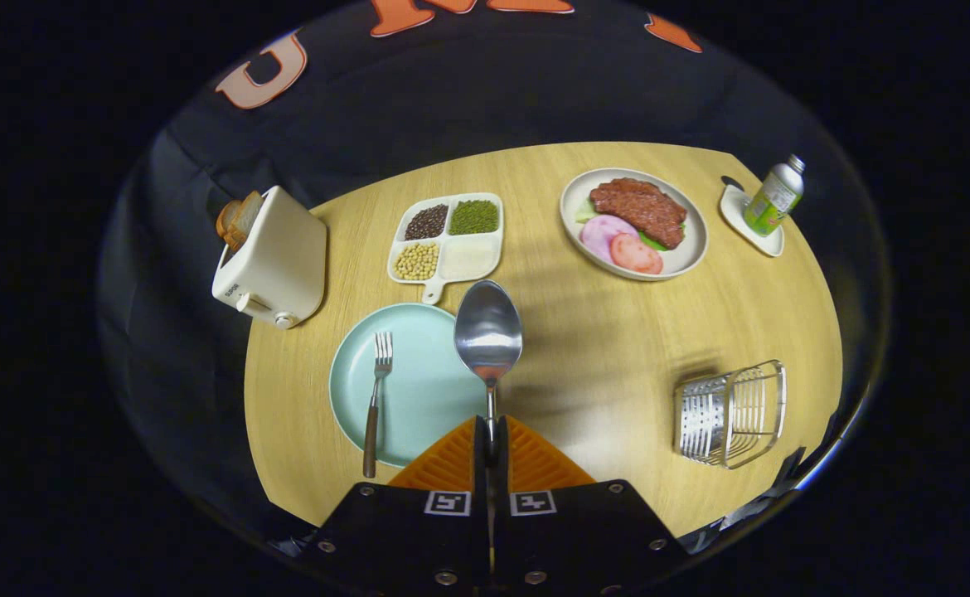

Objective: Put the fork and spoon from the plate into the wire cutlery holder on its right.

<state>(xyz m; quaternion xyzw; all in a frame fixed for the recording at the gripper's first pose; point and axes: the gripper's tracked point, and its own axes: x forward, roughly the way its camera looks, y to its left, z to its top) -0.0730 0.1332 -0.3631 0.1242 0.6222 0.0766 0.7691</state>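
Gripper (490,444) jaws pinch the spoon (488,332) by its handle, bowl pointing straight ahead above the counter (601,348). Wire cutlery holder (730,413) sits lower right of the jaws. Fork (375,400) lies on the plate (419,390), lower left.

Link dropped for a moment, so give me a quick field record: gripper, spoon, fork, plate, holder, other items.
gripper: shut on the spoon's handle
spoon: held, bowl ahead of the fingers, raised over the plate's right rim
fork: lying on the plate, left part, handle over the near rim
plate: light blue, just ahead of the fingers
wire cutlery holder: right of the plate, no cutlery seen inside
other items: toaster, divided tray, food plate, bottle
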